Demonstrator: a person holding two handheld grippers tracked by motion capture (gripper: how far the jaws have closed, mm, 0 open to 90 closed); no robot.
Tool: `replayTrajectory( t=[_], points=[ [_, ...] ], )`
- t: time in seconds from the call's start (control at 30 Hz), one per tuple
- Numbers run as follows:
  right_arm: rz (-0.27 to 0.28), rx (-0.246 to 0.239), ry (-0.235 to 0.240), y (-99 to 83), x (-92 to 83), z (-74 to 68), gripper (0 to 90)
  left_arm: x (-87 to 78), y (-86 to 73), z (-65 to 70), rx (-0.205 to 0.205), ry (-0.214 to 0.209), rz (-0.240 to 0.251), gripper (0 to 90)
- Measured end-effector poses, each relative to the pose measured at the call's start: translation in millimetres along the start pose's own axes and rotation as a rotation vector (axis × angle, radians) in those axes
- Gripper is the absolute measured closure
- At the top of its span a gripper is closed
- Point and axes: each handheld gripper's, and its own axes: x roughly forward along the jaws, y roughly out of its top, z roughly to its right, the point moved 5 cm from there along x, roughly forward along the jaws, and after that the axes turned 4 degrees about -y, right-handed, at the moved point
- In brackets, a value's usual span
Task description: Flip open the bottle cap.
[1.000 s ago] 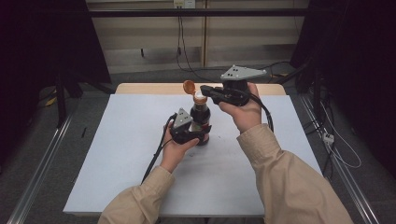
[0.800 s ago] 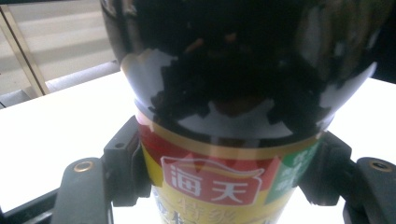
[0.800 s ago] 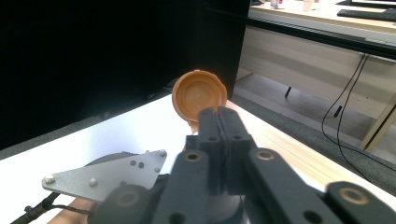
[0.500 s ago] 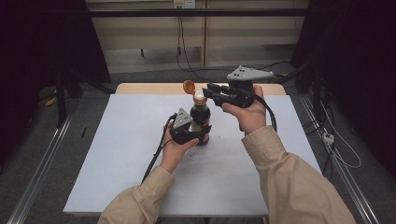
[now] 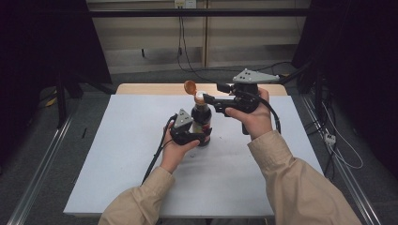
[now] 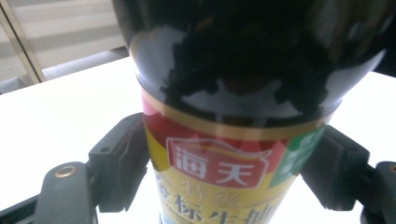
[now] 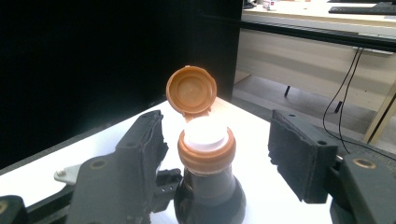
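One bottle (image 5: 202, 123), cap (image 5: 190, 87) flipped up, 2 grippers, jaws just opening.

In the left gripper view the bottle (image 6: 233, 116) runs off the top and bottom edges, so its neck and base are cut away, and the lowest row of print on its label (image 6: 219, 172) is sliced by the bottom edge. The dark glass above the label gives only murky reflections; the fill level cannot be told. Whether the left tongs (image 6: 224, 168) touch the label is hard to judge, since the bottle hides the inner pad faces.

In the right gripper view the bottle's body drops below the bottom edge. In the high view the label is too small to read, and the left hand (image 5: 176, 147) covers the bottle's foot.
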Motion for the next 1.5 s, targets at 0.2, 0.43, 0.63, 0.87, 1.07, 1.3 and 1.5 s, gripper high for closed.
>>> replayTrajectory(
  t=[0.2, 0.43, 0.63, 0.87, 1.07, 1.3, 1.5],
  points=[
    [-0.015, 0.018, -0.012, -8.3, -1.4, 5.6, 27.3, -7.2, 2.5, 0.0, -0.007, 0.006, -0.004, 18.1],
    [-0.032, 0.027, -0.012, -18.3, 1.2, 6.9, 23.2, -21.5, 7.4, -0.6, -0.028, -0.003, 0.020, 14.6],
    [-0.027, 0.029, 0.004, -23.3, 2.6, 4.3, 20.2, -32.3, 10.8, 0.6, -0.022, -0.019, 0.008, 11.3],
    [-0.031, 0.057, 0.018, -36.2, 3.2, 7.1, 16.5, -37.0, 10.2, -0.2, -0.023, -0.029, -0.003, 5.8],
    [-0.037, 0.046, 0.032, -41.6, 2.0, 5.0, 15.8, -42.1, 10.1, -0.9, -0.003, -0.029, -0.013, 5.0],
    [-0.043, 0.043, 0.037, -51.5, 2.3, 2.5, 15.7, -49.9, 6.7, -2.8, -0.016, -0.037, -0.004, 4.8],
    [-0.051, 0.039, 0.053, -63.3, 0.6, -0.6, 15.8, -56.2, 7.0, -1.7, -0.008, -0.037, -0.001, 5.1]
  ],
)
